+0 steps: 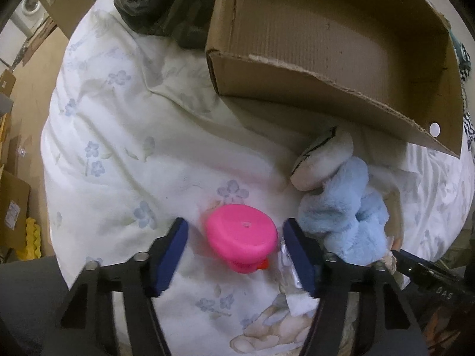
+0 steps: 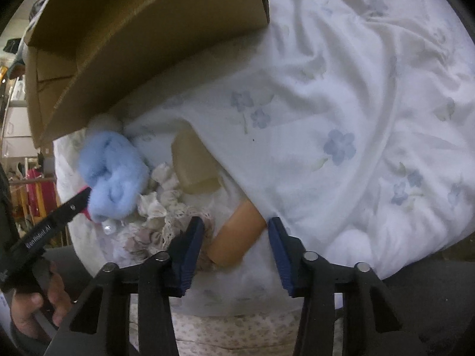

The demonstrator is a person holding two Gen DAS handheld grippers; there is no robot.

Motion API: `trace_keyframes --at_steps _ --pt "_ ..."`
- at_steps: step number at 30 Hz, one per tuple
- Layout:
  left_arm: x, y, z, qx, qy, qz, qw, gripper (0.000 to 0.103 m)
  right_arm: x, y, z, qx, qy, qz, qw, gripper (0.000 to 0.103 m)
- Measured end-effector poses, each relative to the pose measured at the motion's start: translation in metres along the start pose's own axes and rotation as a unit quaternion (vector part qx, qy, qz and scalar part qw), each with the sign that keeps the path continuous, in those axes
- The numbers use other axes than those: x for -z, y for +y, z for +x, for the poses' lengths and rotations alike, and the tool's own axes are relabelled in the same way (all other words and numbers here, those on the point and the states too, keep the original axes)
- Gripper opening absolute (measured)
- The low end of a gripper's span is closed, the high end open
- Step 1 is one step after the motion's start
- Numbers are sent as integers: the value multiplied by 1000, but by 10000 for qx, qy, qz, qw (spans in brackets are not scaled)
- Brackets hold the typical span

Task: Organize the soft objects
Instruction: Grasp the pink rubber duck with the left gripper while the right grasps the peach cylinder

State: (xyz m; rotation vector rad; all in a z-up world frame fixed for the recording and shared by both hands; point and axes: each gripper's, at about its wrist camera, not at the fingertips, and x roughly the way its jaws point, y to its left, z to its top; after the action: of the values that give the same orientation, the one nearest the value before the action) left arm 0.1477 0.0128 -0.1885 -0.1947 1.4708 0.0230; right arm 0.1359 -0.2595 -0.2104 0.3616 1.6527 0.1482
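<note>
My left gripper (image 1: 236,244) is open around a pink rubber duck (image 1: 242,235) lying on the white floral duvet (image 1: 118,136); the pads do not touch it. A fluffy light-blue plush (image 1: 344,216) and a white plush (image 1: 322,160) lie just right of it, below an open cardboard box (image 1: 326,44). My right gripper (image 2: 236,240) is open around the end of a tan cylindrical object (image 2: 237,240) sticking out from under the duvet (image 2: 341,118). The blue plush also shows in the right wrist view (image 2: 114,172), beside crumpled lace fabric (image 2: 160,216) and a beige block (image 2: 194,163).
The cardboard box (image 2: 133,29) rests tilted on the bed. Dark camouflage cloth (image 1: 160,3) lies at the far end. Cardboard boxes (image 1: 12,195) stand on the floor to the left. The left gripper's tool (image 2: 47,225) reaches in by the blue plush.
</note>
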Motion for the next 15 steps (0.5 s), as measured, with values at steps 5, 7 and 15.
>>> trace_keyframes --at_steps 5,7,15 --pt "-4 0 16 68 90 14 9999 44 0 8 4 63 -149 -40 9999 11" --pt "-4 0 17 80 58 46 9999 44 -1 9 -4 114 -340 -43 9993 8" --pt "0 0 -6 16 -173 90 9998 44 -12 7 -32 619 -1105 85 9919 8"
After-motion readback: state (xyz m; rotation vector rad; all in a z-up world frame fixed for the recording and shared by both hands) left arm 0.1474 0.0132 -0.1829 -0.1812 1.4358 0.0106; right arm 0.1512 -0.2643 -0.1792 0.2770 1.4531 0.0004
